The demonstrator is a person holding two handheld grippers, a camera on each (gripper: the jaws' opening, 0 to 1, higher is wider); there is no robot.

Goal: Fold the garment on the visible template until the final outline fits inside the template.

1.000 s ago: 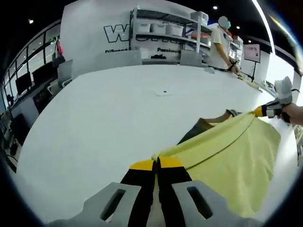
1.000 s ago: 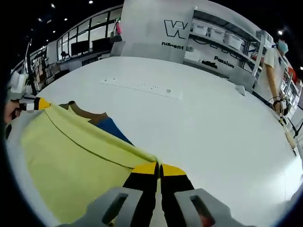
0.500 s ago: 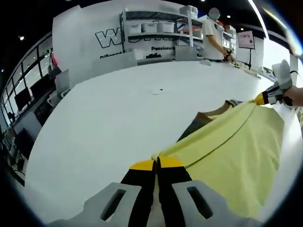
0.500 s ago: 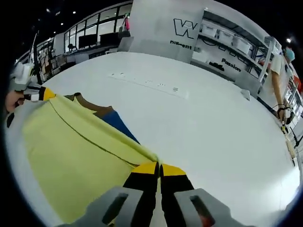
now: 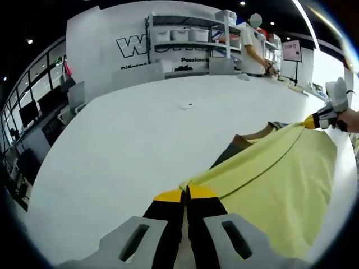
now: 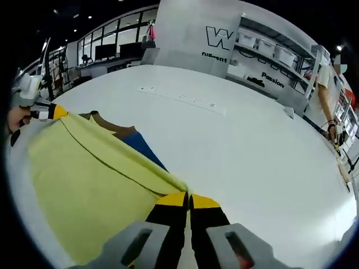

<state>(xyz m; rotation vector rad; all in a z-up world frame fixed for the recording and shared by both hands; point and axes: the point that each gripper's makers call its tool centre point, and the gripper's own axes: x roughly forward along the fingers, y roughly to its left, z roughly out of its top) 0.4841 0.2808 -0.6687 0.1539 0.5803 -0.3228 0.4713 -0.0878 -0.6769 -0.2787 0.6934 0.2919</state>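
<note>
Presently: yellow garment (image 5: 269,179), stretched over white surface (image 5: 129,145) between both grippers. Left gripper (image 5: 185,194) clamps one edge corner; right gripper (image 6: 188,198) clamps the opposite.

Back wall (image 6: 185,33): "W", "Different" (partly cut), "Passion".

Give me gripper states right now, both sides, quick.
Left gripper: shut on one corner of the yellow garment.
Right gripper: shut on the other corner of the same garment edge, stretched between the two.
</note>
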